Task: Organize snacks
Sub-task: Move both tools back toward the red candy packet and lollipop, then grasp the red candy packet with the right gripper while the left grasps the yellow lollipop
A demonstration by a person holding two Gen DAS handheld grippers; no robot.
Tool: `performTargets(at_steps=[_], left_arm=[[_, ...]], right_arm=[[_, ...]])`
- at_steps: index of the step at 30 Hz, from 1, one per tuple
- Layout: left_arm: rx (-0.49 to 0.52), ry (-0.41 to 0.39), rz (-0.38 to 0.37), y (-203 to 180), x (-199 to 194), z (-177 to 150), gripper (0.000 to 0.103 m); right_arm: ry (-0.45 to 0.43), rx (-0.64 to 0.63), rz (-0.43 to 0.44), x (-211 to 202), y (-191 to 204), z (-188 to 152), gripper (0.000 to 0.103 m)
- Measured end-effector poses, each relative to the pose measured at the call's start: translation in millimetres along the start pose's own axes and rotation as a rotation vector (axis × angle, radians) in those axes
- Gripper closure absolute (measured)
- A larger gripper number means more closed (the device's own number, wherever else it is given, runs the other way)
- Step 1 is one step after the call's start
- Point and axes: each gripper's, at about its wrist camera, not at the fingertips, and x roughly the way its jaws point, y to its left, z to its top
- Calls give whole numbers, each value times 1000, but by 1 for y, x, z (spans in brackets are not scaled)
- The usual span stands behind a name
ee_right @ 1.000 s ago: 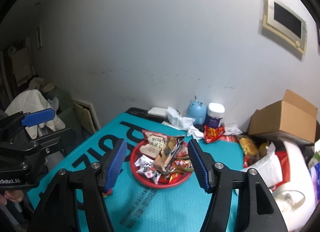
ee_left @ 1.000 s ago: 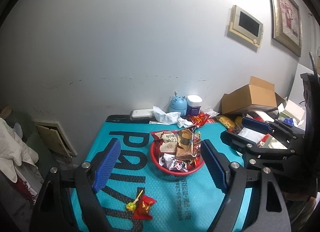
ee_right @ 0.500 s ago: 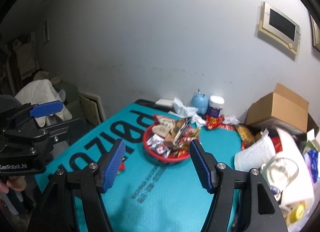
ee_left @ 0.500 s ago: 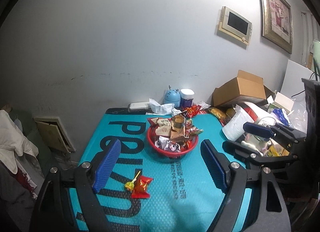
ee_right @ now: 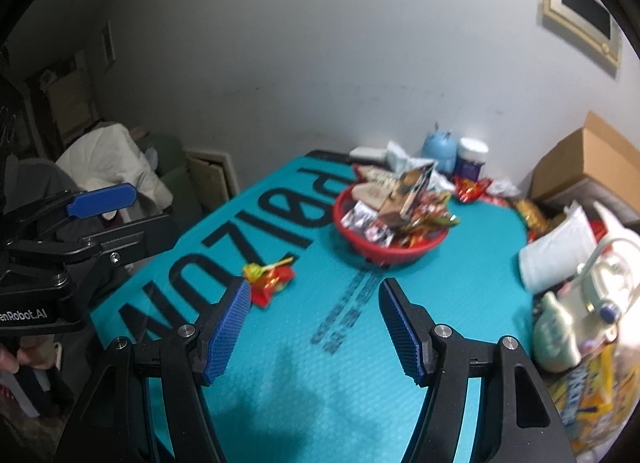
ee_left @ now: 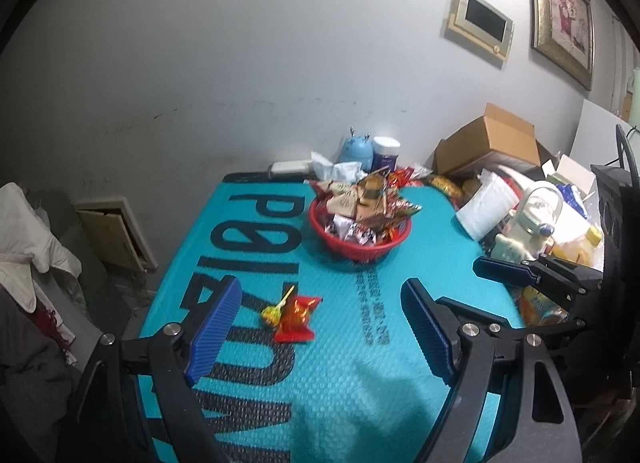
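I have both grippers over the teal table (ee_left: pixel 360 383), jaws apart and empty: the left gripper (ee_left: pixel 320 327) frames the stray red packet (ee_left: pixel 297 317) and lollipop (ee_left: pixel 274 310), probably my next pickup. The right gripper (ee_right: pixel 314 327) hangs beside it. The red basket (ee_left: pixel 362 245), heaped with snacks, sits farther back toward the wall.

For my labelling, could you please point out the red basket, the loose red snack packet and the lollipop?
red basket (ee_left: pixel 362 249), left wrist view, front wall.
red snack packet (ee_left: pixel 295 317), left wrist view, middle.
lollipop (ee_left: pixel 271 313), left wrist view, yellow head.
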Motion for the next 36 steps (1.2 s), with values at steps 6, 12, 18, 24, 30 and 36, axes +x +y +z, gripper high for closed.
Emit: performTargets(at_steps=[6, 12, 18, 24, 30, 36], left_arm=[[-15, 50, 1, 8, 17, -14, 21], [-46, 88, 12, 25, 36, -20, 21], [-83, 134, 26, 46, 61, -26, 21], [-97, 171, 26, 63, 86, -34, 21], [-122, 201, 30, 87, 109, -38, 21], [-131, 221, 34, 106, 129, -44, 21]], right_arm=[[49, 5, 31, 21, 5, -9, 36], [95, 2, 62, 48, 10, -11, 36], [142, -1, 80, 77, 14, -9, 36], [201, -2, 94, 109, 17, -8, 36], [245, -9, 110, 142, 21, -5, 36], [280, -13, 135, 173, 26, -6, 36]])
